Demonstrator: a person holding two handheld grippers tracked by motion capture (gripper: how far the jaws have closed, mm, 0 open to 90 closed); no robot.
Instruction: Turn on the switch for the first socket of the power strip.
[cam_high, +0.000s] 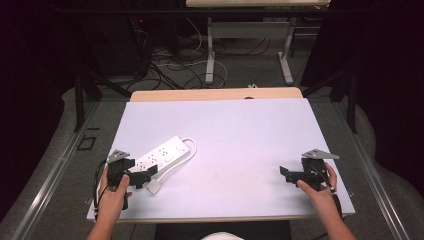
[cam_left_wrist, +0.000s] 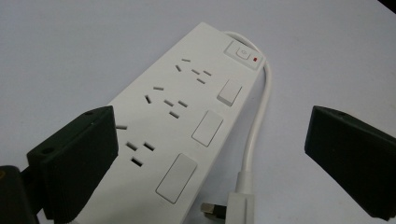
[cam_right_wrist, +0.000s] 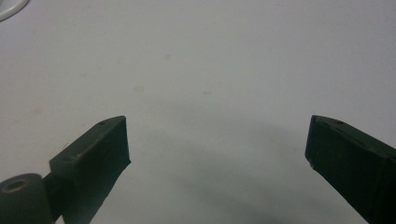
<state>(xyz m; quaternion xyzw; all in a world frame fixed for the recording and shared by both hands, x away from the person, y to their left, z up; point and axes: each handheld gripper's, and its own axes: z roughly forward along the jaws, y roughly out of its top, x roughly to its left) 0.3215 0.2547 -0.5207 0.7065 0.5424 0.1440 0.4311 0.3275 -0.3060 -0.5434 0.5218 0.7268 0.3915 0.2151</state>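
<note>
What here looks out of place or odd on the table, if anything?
Little stands out. The white power strip lies at a slant across the table, not square to its edges, and its plug rests loose beside it, connected to nothing. No damage or spill is visible. The left gripper is open over it.

No readable txt, power symbol on power strip (cam_left_wrist: 187, 121) switch btn (cam_left_wrist: 242, 52)

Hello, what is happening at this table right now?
A person holds a gripper in each hand at a white table. The left gripper hovers open over the near end of a white power strip, whose plug lies beside it. Nothing is gripped yet. The right gripper waits open above bare table, away from the strip.
</note>
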